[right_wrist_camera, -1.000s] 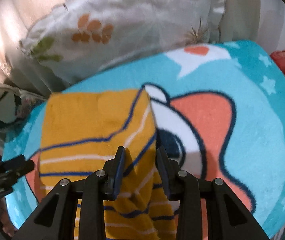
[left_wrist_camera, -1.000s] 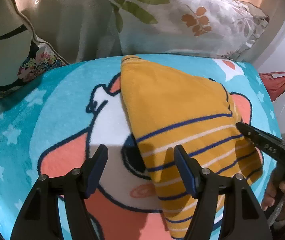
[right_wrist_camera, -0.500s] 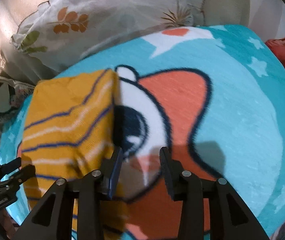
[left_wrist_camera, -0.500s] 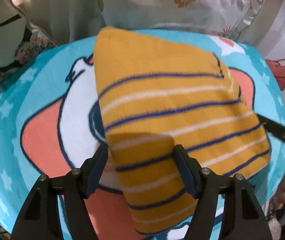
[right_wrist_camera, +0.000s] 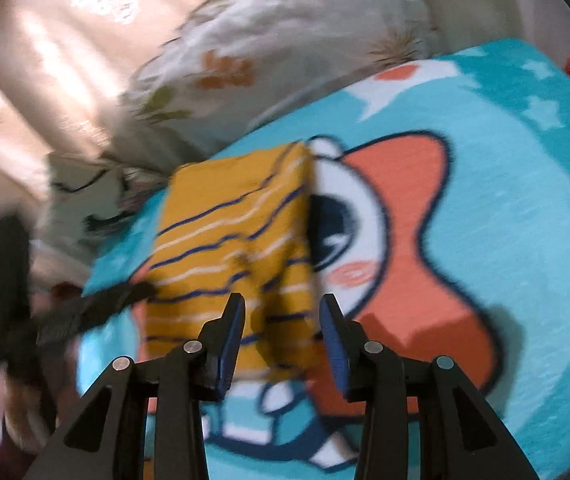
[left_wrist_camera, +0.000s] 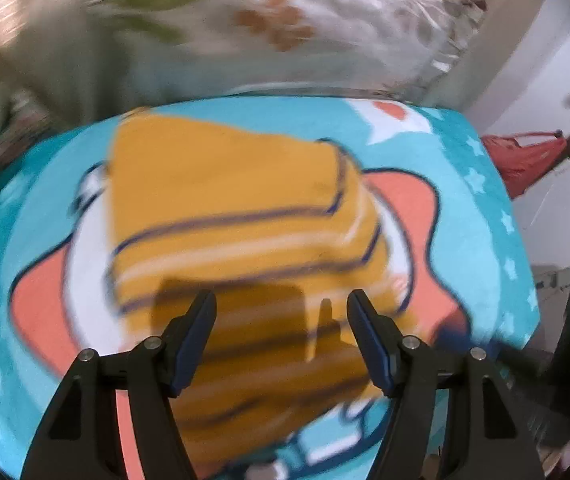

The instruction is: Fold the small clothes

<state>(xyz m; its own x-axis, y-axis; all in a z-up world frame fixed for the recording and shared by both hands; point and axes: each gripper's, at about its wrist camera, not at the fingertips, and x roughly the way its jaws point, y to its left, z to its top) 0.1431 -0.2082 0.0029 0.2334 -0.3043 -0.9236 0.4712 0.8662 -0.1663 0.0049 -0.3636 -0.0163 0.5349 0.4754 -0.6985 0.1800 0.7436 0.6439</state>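
Teal cartoon blanket (left_wrist_camera: 481,240) has open room right of the garment, out to its right edge; floral pillow (left_wrist_camera: 325,40) borders its far edge. Folded yellow striped garment (left_wrist_camera: 225,208) lies flat, centre-left on the blanket. Left gripper (left_wrist_camera: 281,312) fingers apart, empty, above the garment. Right gripper (right_wrist_camera: 281,316) just spread, nothing between. No legible writing; frames blurred.

One folded striped garment (left_wrist_camera: 237,216), one cartoon blanket (left_wrist_camera: 481,248), one floral pillow (left_wrist_camera: 269,28), two tongs (left_wrist_camera: 281,334).
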